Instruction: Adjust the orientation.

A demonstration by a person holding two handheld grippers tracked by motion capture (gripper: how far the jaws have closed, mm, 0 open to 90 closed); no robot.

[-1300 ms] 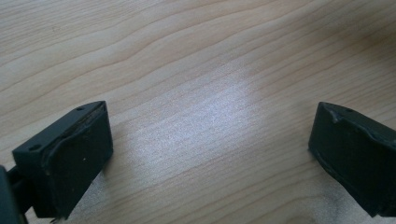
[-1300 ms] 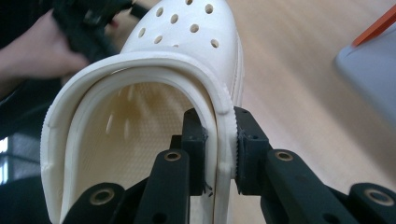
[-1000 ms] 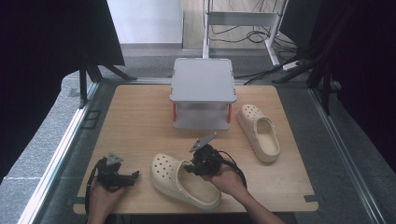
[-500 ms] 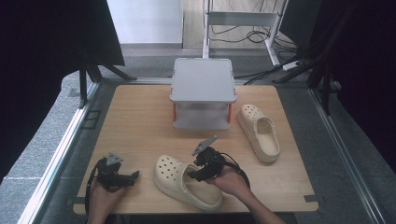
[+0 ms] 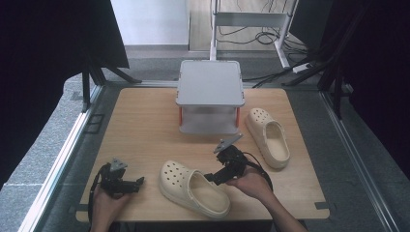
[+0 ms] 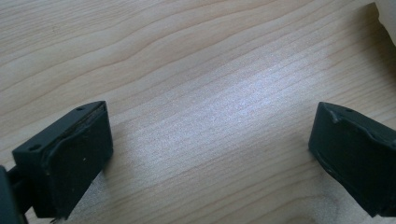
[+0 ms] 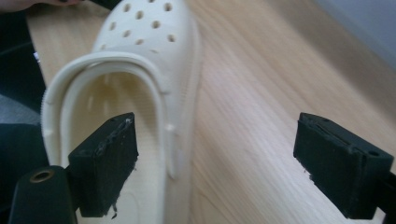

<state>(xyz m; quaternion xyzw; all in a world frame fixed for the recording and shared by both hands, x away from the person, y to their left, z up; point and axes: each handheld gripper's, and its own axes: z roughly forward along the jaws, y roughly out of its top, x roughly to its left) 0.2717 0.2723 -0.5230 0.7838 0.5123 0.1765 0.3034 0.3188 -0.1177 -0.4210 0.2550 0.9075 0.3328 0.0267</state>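
Note:
A cream clog (image 5: 193, 187) lies near the table's front edge, its holed toe pointing left. My right gripper (image 5: 212, 177) is open at its near side wall; in the right gripper view (image 7: 215, 170) one jaw sits inside the shoe's opening and the other stands over the bare wood, so the clog's wall (image 7: 180, 116) is between them. A second cream clog (image 5: 268, 136) rests at the right, beside the grey stand. My left gripper (image 5: 140, 181) lies low at the front left, open (image 6: 210, 154) over bare wood, left of the near clog's toe.
A grey two-level stand (image 5: 210, 96) with red posts occupies the back middle of the wooden table (image 5: 140, 125). Metal rails run along both sides of the table. A corner of the near clog (image 6: 387, 14) shows in the left gripper view.
My right gripper has shifted down and left over the near clog's opening, with one jaw now inside the shoe. The left gripper has stayed put.

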